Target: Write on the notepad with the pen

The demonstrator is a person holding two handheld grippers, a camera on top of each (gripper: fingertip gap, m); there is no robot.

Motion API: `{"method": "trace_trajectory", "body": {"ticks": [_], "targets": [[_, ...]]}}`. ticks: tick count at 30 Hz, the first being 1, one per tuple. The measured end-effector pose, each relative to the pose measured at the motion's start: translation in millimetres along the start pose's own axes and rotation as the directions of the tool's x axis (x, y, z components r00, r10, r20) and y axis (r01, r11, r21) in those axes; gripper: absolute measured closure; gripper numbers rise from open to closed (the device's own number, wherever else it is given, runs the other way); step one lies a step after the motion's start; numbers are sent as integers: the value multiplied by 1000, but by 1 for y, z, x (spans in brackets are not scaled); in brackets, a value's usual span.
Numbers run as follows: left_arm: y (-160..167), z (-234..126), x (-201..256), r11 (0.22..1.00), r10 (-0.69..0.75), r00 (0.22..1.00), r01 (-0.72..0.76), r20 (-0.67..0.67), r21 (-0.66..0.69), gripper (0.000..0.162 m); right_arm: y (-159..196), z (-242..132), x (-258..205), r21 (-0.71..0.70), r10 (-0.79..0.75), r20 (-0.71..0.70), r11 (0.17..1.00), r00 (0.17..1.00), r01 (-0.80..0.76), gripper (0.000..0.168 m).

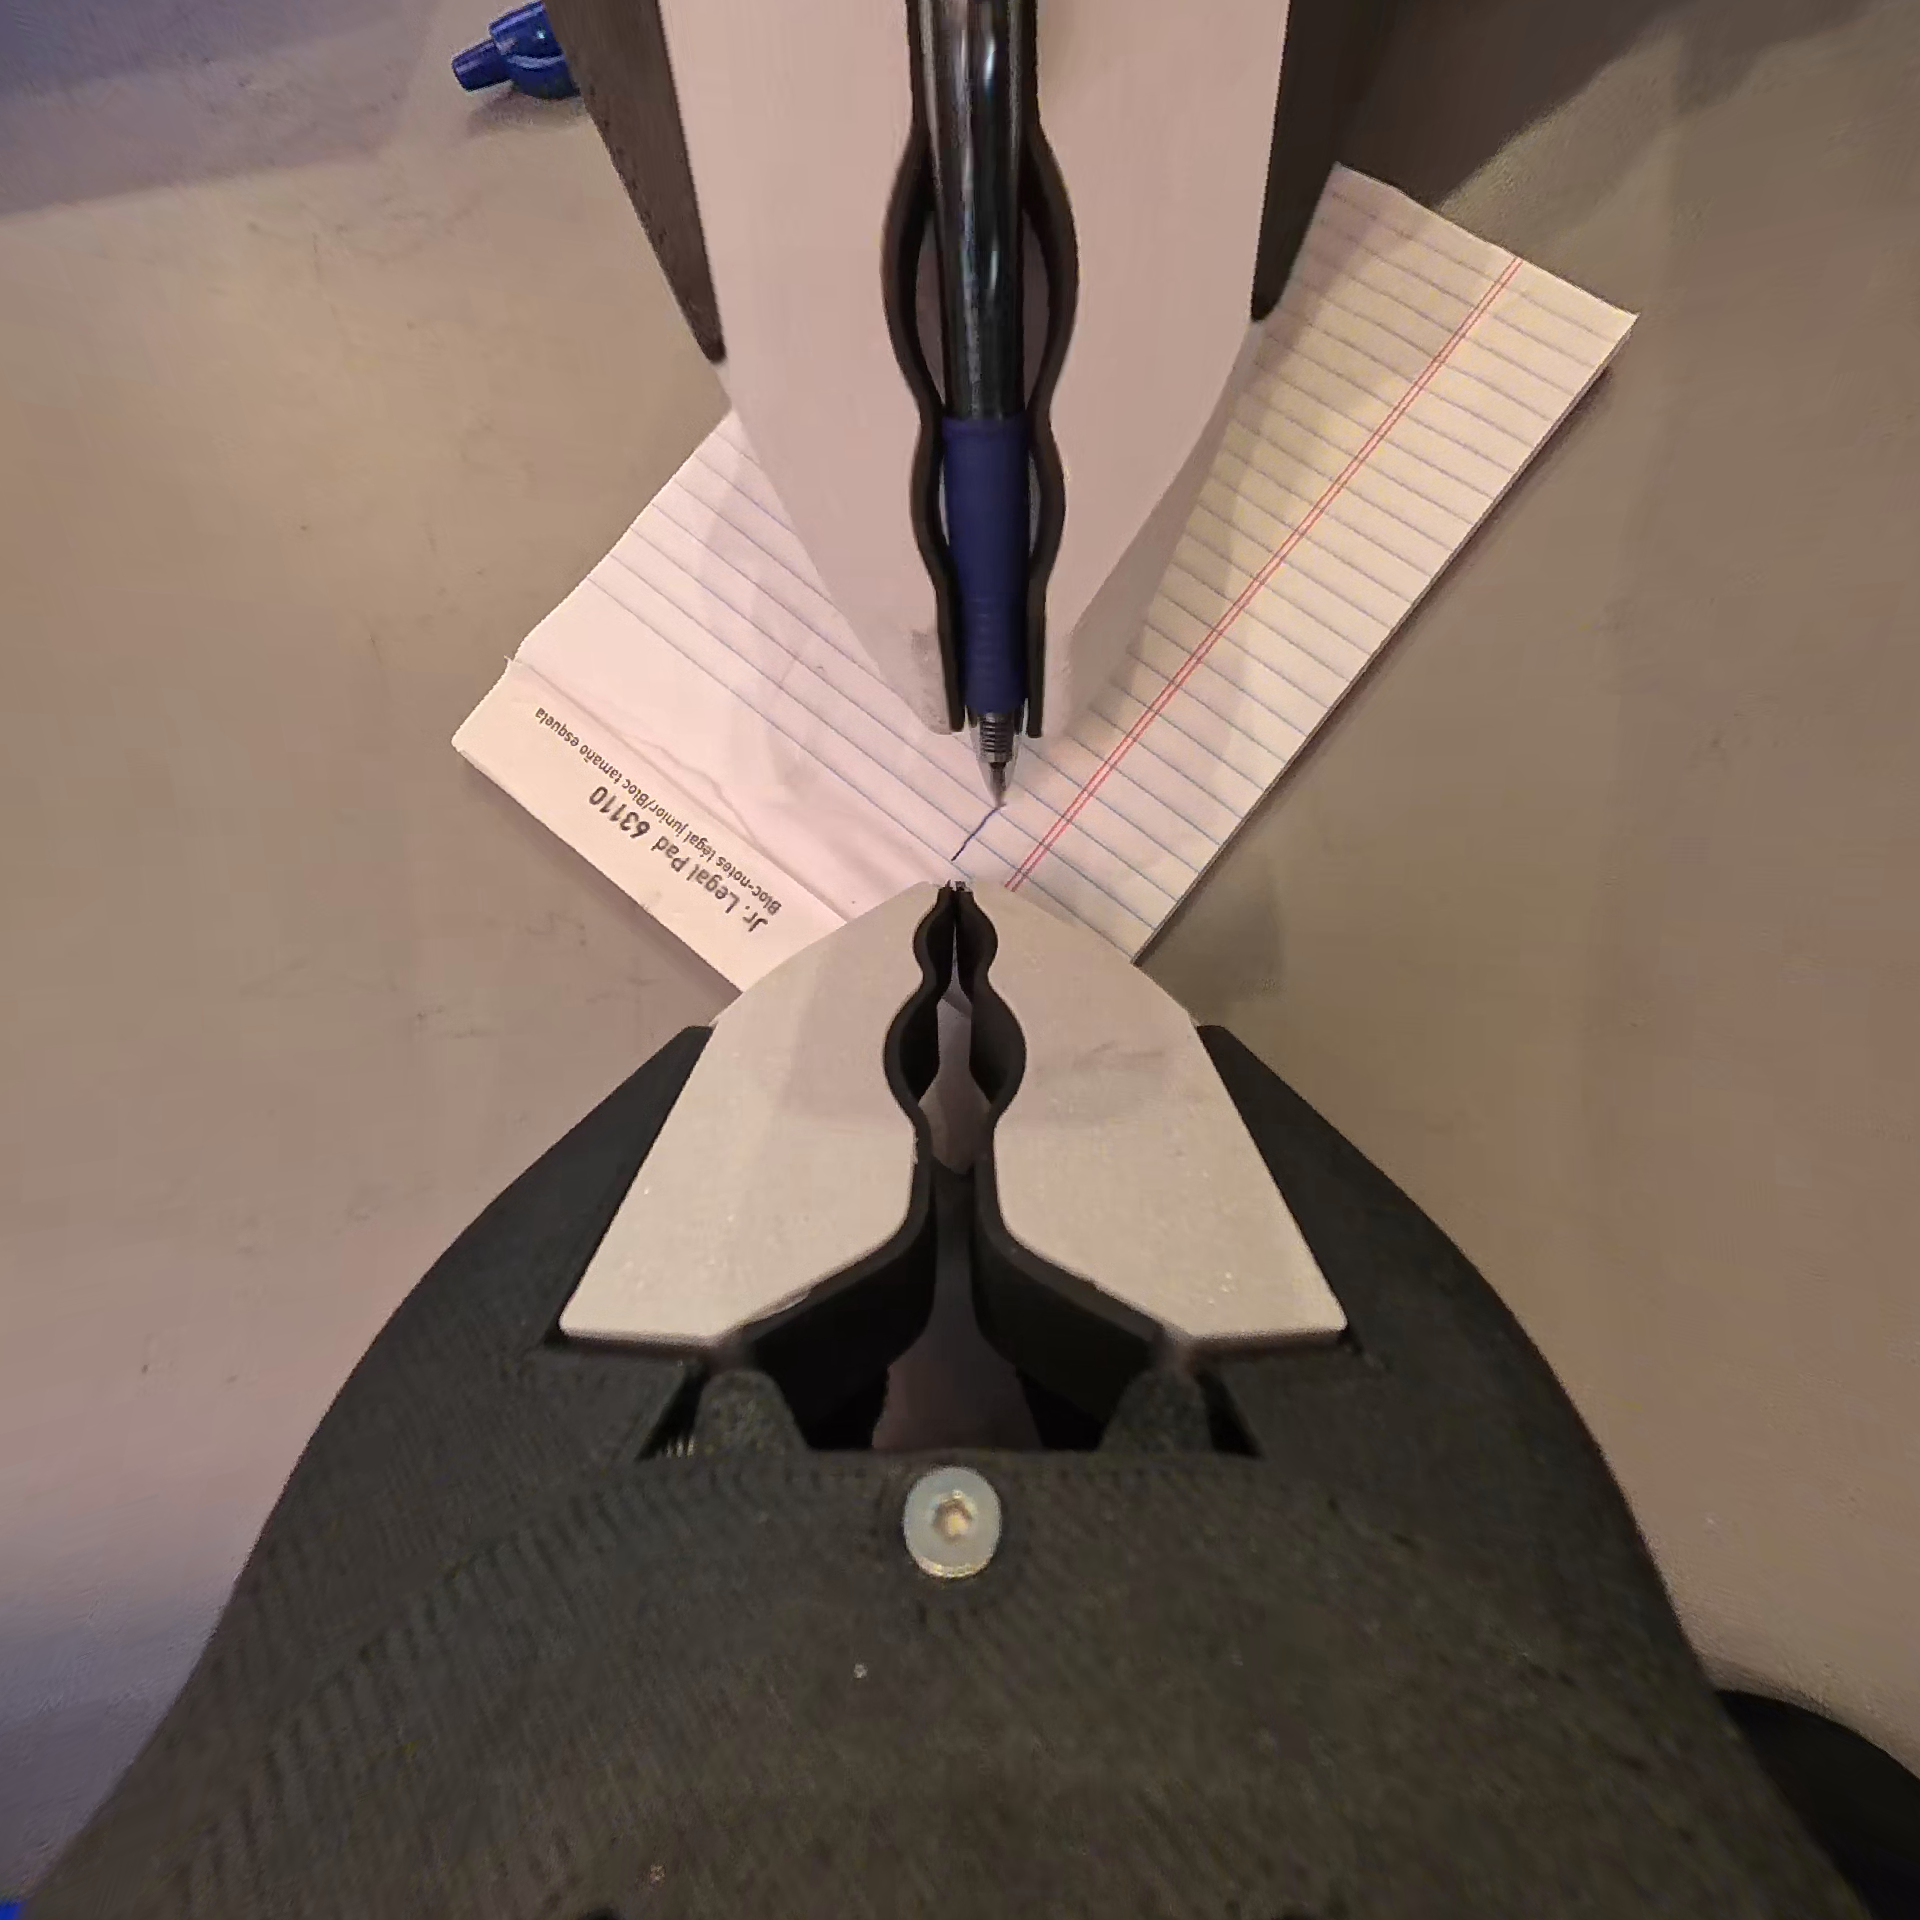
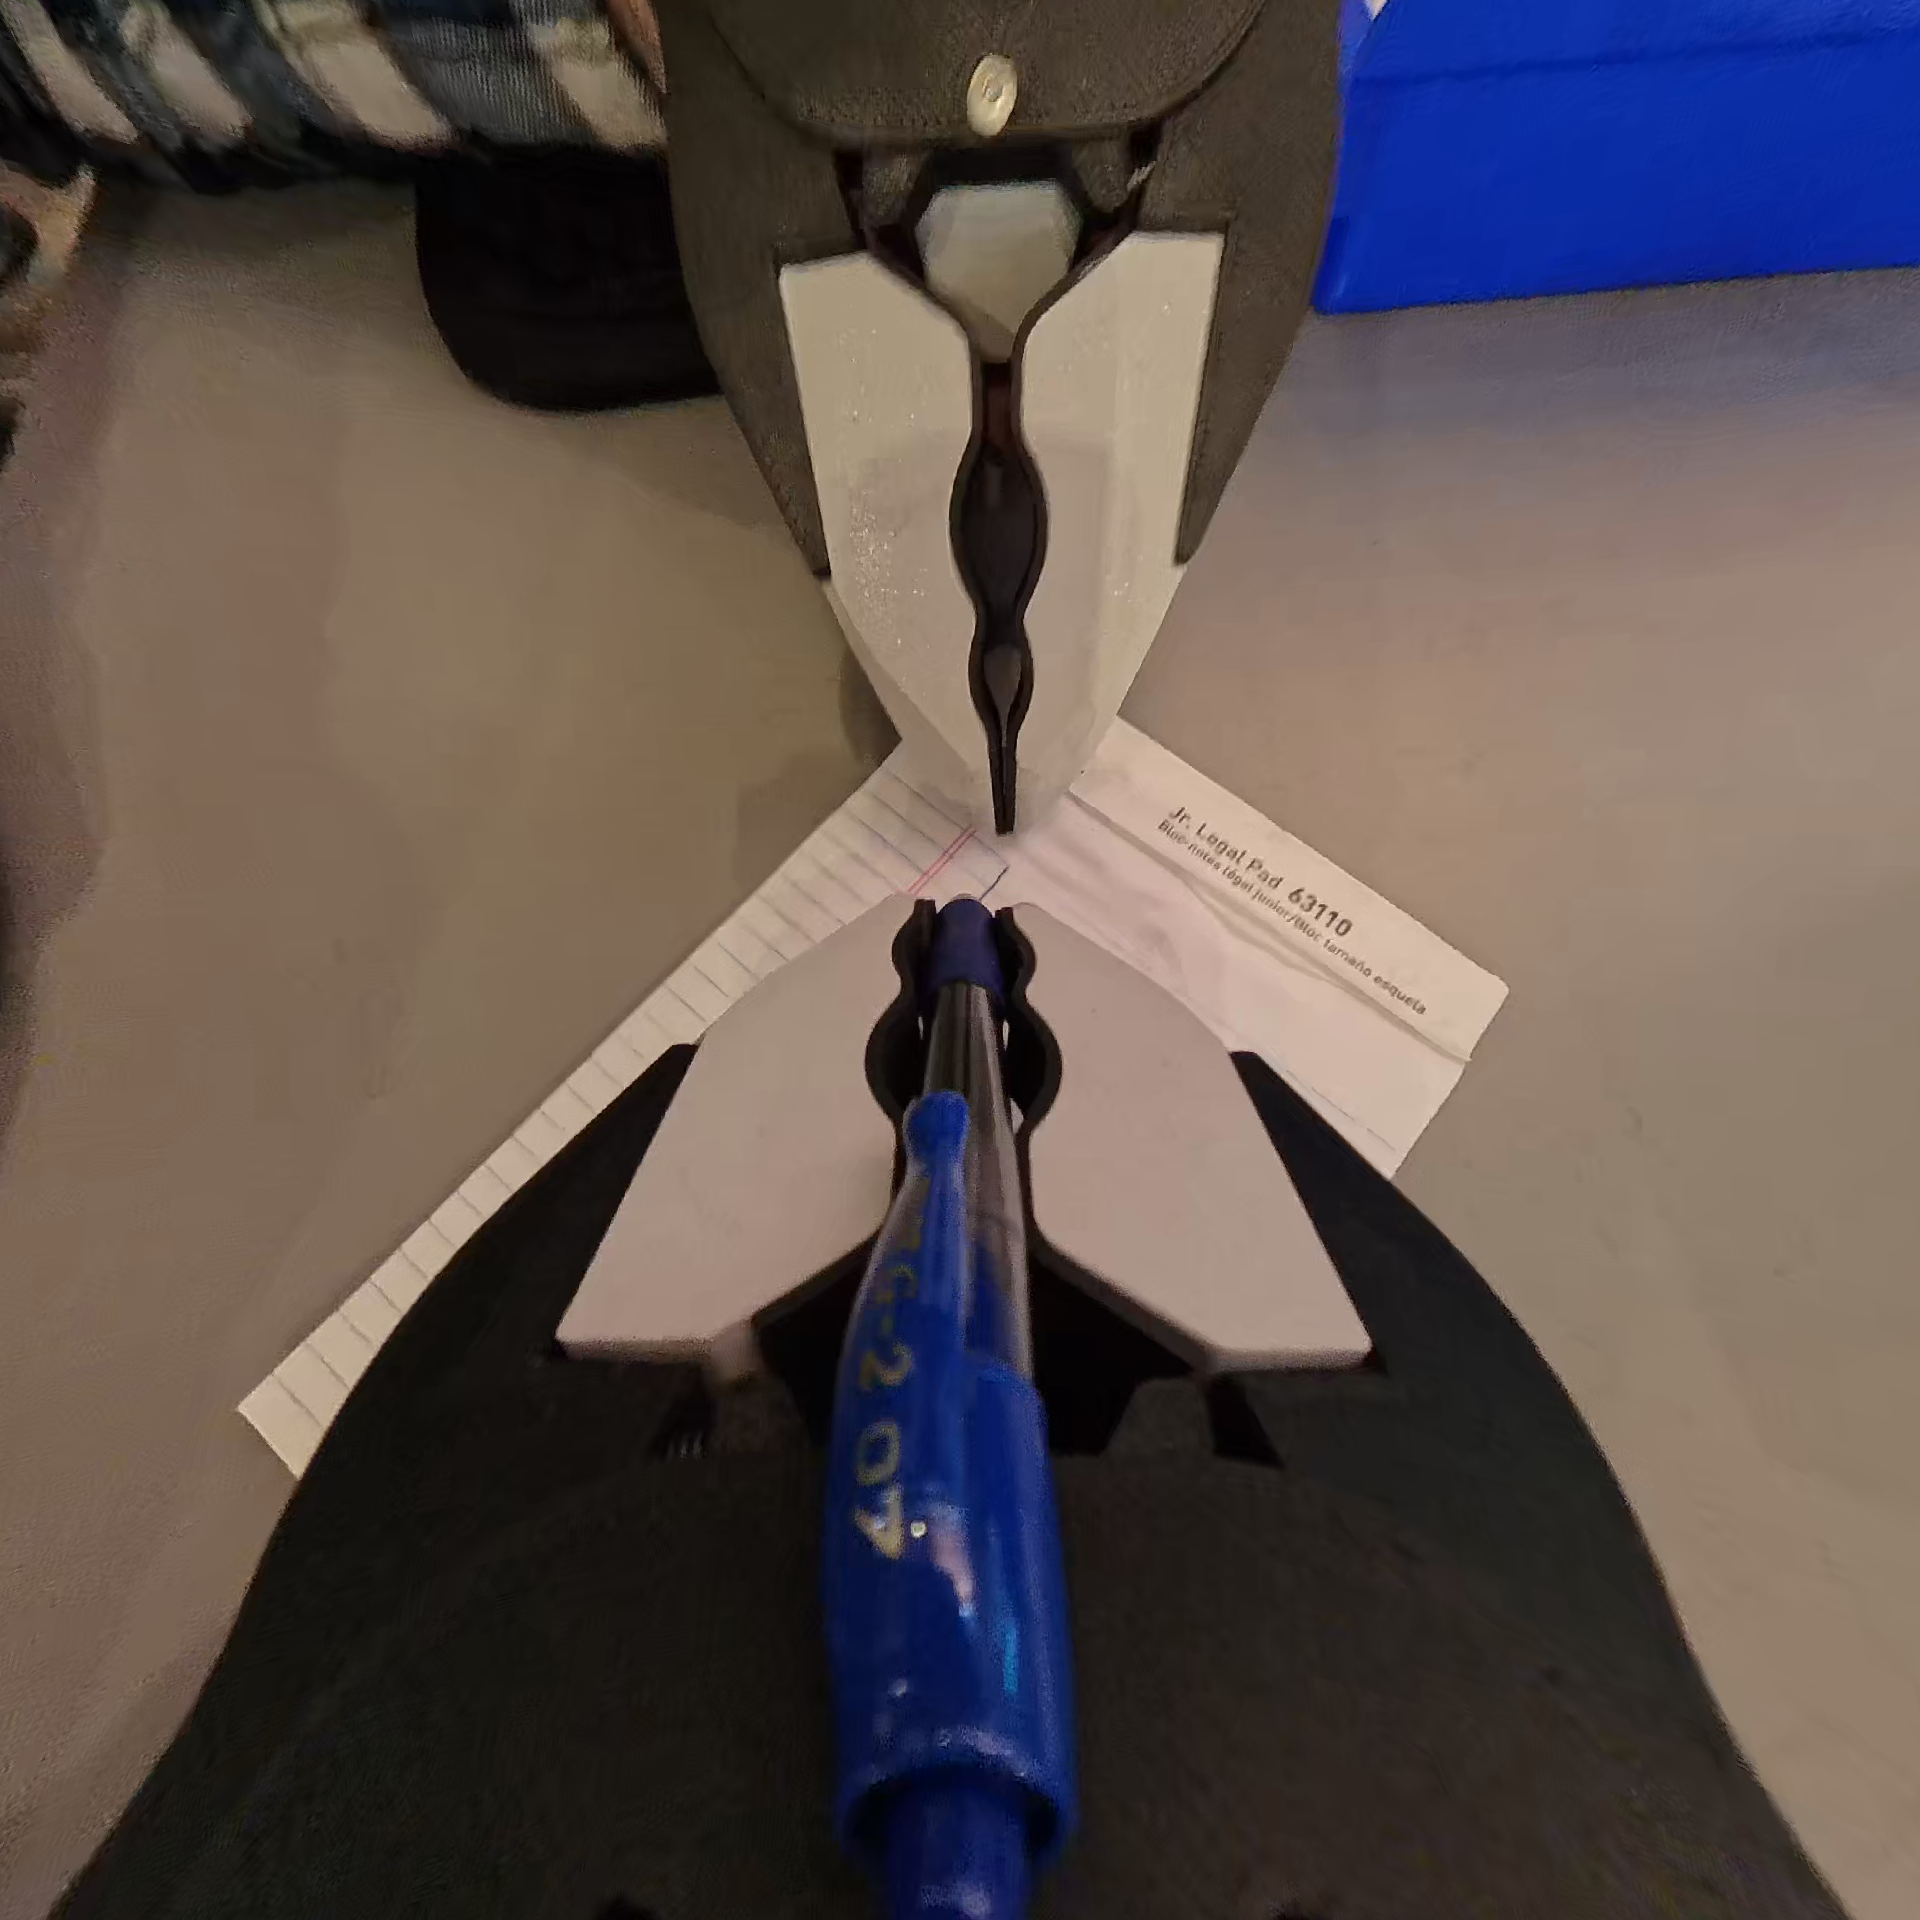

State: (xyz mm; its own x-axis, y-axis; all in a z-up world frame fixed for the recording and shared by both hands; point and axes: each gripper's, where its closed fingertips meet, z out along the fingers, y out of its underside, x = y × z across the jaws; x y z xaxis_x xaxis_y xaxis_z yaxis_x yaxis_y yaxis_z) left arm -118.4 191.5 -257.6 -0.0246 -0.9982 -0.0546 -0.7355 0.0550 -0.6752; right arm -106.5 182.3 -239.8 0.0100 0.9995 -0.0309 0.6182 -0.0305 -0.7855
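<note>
A lined notepad [image 1: 1299, 520] lies at an angle on the grey table, its white top sheet [image 1: 665, 727] folded back. My right gripper [image 1: 992, 727] is shut on a blue pen [image 1: 987, 582], whose tip touches the page at the end of a short blue line [image 1: 977, 831]. My left gripper [image 1: 954, 888] is shut and empty, its tips resting on the pad just in front of the line. In the right wrist view the pen [image 2: 956, 1455] runs through my right gripper [image 2: 961, 909] toward the notepad [image 2: 623, 1060], with the left gripper [image 2: 1003, 826] opposite.
A blue pen cap [image 1: 509, 68] lies on the table [image 1: 260, 623] beyond the pad. A blue bin [image 2: 1610, 145] stands behind the left gripper, and a dark round object [image 2: 540, 301] and striped cloth [image 2: 312, 73] sit on the other side. My left and right fingertips are right by each other.
</note>
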Motion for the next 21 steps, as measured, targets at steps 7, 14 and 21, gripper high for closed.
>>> {"method": "trace_trajectory", "body": {"ticks": [7, 14, 21], "targets": [[0, 0, 0, 1000, -5, 1000, 5, -4, 1, 162, -5, 6, 5, -12, -16, -18, 1000, 1000, 16, 158], [0, 0, 0, 1000, -7, 1000, 7, -4, 4, 162, -2, 7, 9, -22, 0, -40, 1000, 999, -1, 157], [0, 0, 0, 1000, -7, 1000, 7, -5, 3, 162, 1, 10, 4, -46, -25, -14, 999, 1000, 24, 157]]}}
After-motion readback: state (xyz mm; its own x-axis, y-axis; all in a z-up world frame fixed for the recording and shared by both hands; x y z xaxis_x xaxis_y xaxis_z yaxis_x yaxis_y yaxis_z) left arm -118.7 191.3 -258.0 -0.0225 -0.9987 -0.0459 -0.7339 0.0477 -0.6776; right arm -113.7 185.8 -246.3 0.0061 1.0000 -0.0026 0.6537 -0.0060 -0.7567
